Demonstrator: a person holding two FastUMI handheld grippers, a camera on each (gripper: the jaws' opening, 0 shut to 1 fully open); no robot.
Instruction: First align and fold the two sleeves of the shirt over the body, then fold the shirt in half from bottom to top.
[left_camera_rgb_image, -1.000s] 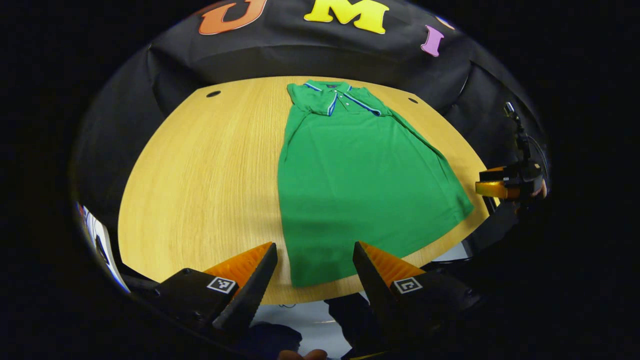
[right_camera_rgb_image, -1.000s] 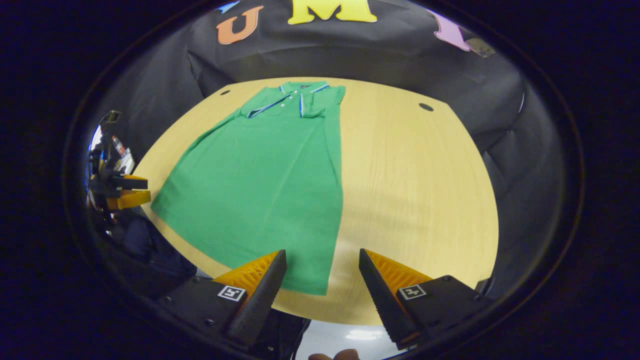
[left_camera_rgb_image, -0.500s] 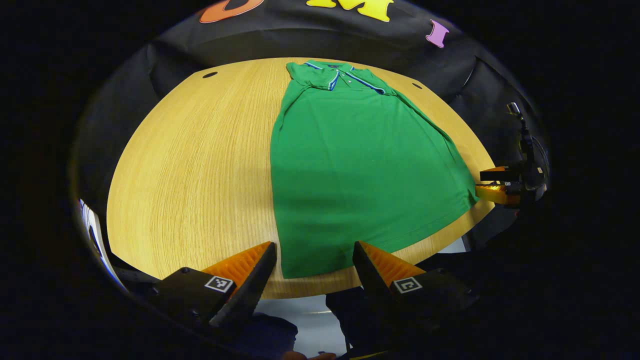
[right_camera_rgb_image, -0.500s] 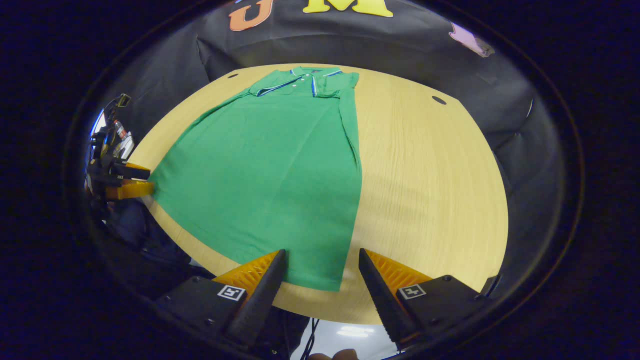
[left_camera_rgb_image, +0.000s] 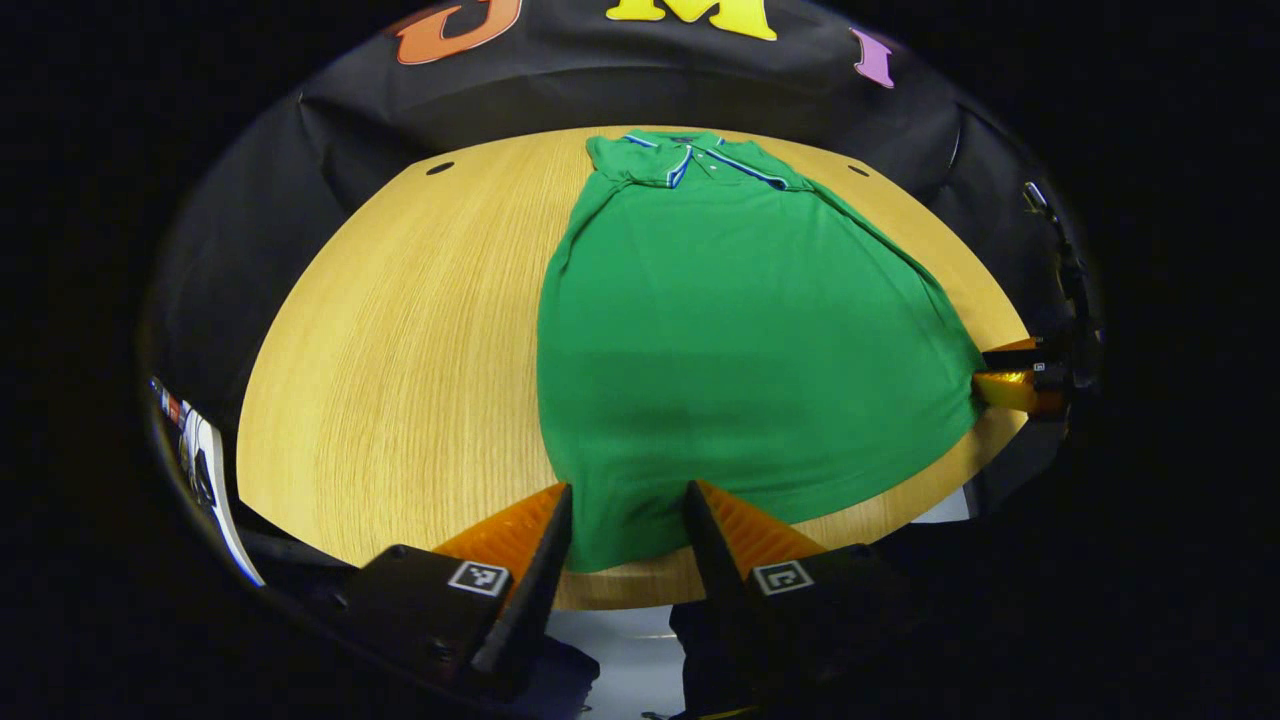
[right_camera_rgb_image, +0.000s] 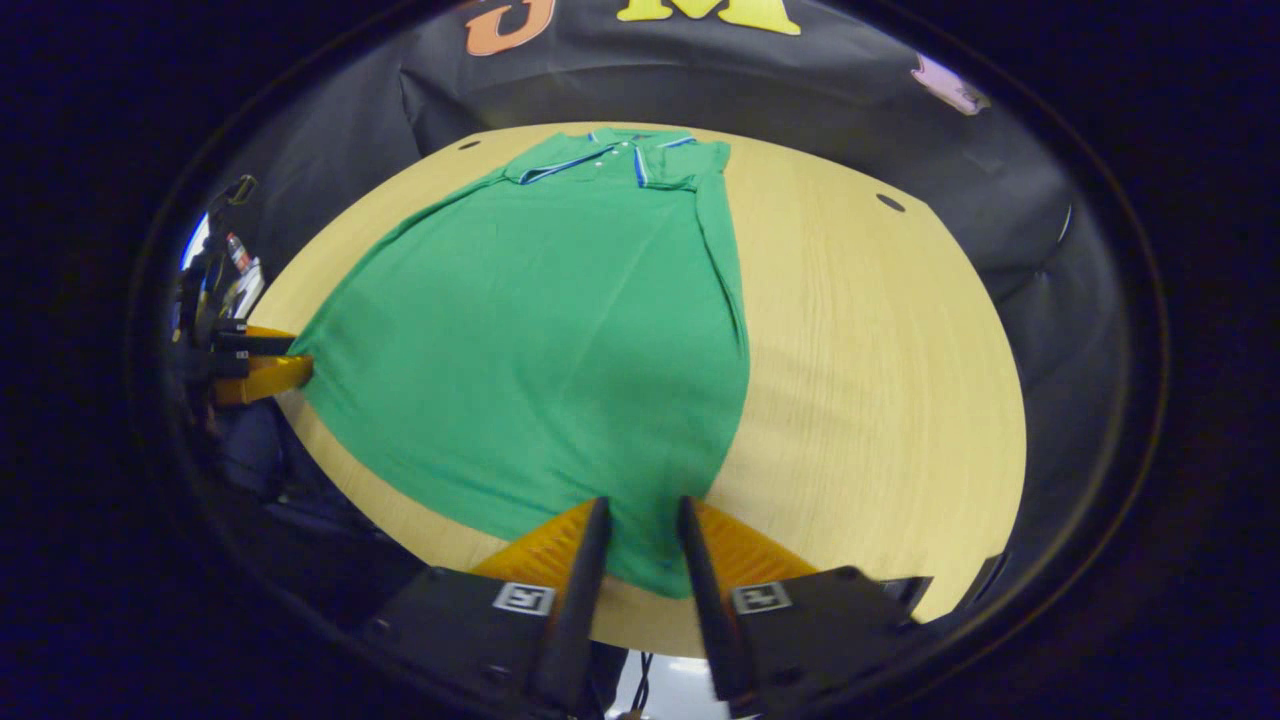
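Note:
A green polo shirt (left_camera_rgb_image: 740, 300) lies flat on the round wooden table (left_camera_rgb_image: 400, 330), its striped collar (left_camera_rgb_image: 690, 160) at the far side and its hem at the near edge. No sleeve sticks out past the body. My left gripper (left_camera_rgb_image: 625, 495) straddles the hem's left corner, its fingers narrowed but with a gap left. In the right gripper view the shirt (right_camera_rgb_image: 560, 300) runs away from my right gripper (right_camera_rgb_image: 643, 505), whose fingers stand close on either side of the hem's right corner. Each gripper also shows far off at the opposite corner: the right gripper (left_camera_rgb_image: 1005, 372), the left gripper (right_camera_rgb_image: 270, 362).
Bare wood stretches left of the shirt in the left gripper view and right of it on the table (right_camera_rgb_image: 870, 350). Small cable holes (left_camera_rgb_image: 439, 168) (right_camera_rgb_image: 889, 202) sit near the far rim. The table's front edge runs just under both grippers. Black cloth walls the booth.
Both grippers moved forward and down onto the hem corners. Their fingers have narrowed around the cloth, the right pair more than the left.

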